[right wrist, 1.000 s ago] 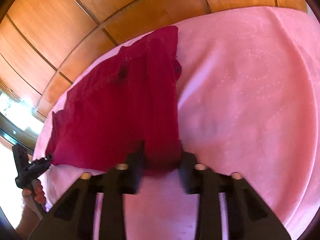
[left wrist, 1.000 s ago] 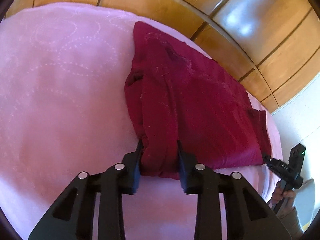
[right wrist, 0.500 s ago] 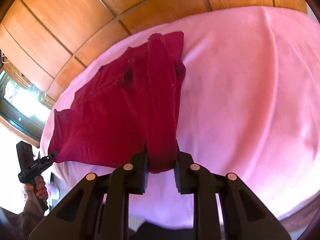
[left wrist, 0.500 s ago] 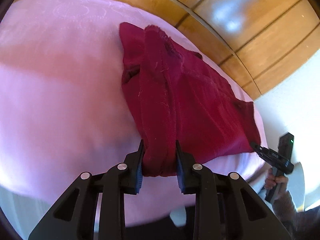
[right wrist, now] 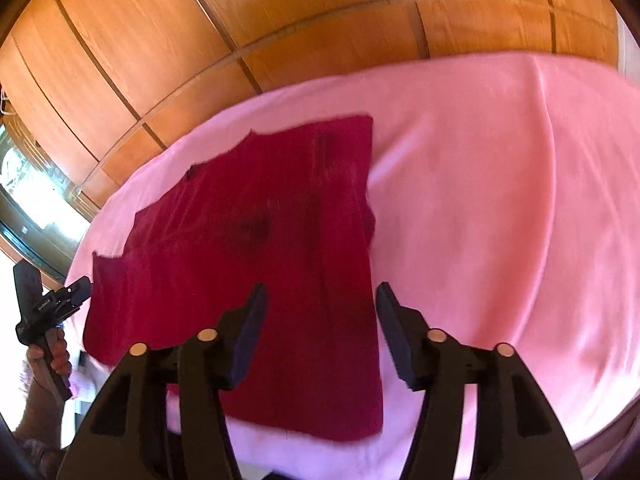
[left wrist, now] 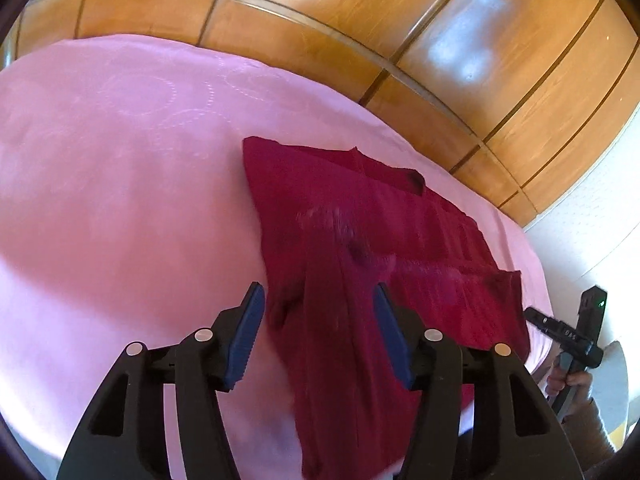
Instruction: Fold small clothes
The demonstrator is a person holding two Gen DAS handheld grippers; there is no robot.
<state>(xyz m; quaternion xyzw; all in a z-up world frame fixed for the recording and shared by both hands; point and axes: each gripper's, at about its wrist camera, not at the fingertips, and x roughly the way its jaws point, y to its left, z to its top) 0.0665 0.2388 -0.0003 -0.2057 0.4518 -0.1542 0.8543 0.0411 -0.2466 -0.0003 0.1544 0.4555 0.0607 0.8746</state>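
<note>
The left gripper (left wrist: 318, 334) has its jaws apart and opening; a strip of the dark red garment (left wrist: 360, 240) runs between them and on toward the camera, but the blue pads (left wrist: 244, 340) stand clear of the cloth on both sides. Ahead of these jaws the garment spreads out on the pink bed cover (left wrist: 120, 184), its far edge stopping short of the wooden panelling (left wrist: 500, 80). Off to the right of the jaws, the right gripper (left wrist: 536, 316) shows side-on in the person's hand (left wrist: 568, 380), at the garment's far corner.

In the right wrist view the right gripper's jaws are also apart and opening. The garment's near edge lies below and between them, nearer the left-side jaw, with neither pad pressing on it. The cloth is blurred. Left of these jaws the left gripper (right wrist: 82, 286) sits at the garment's outer corner.
</note>
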